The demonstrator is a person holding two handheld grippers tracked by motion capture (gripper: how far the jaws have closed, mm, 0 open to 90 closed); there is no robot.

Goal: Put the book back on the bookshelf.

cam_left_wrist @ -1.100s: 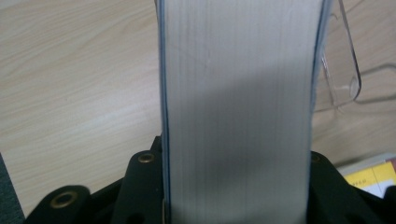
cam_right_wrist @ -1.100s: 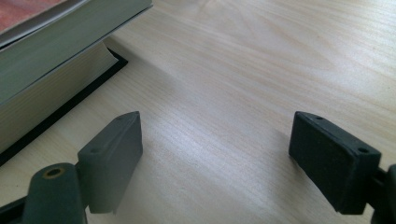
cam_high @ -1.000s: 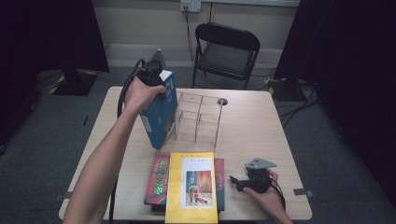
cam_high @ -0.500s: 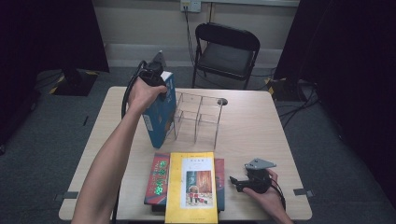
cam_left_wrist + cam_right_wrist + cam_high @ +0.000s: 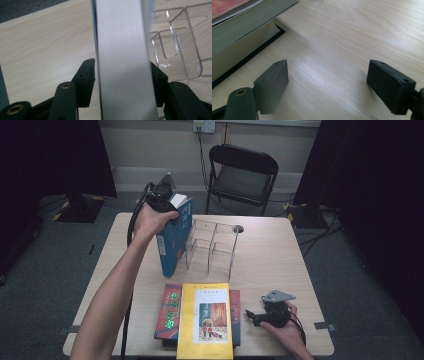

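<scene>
A thick blue book [image 5: 172, 242] stands upright on the table, just left of a clear acrylic rack [image 5: 212, 245]. My left gripper [image 5: 174, 206] comes down over the book's top. In the left gripper view the white page edge [image 5: 122, 50] sits between the jaws of my left gripper [image 5: 122, 72]. They have just been opening and the pads stand at the covers without pressing. My right gripper [image 5: 252, 315] rests low at the front right, and in its own view my right gripper [image 5: 327, 82] is open over bare wood.
A yellow book [image 5: 206, 320] lies on a red one [image 5: 169, 310] in a stack at the table's front edge, just left of the right gripper; its page edges [image 5: 237, 32] show close by. A black chair [image 5: 242, 175] stands behind the table [image 5: 280, 255].
</scene>
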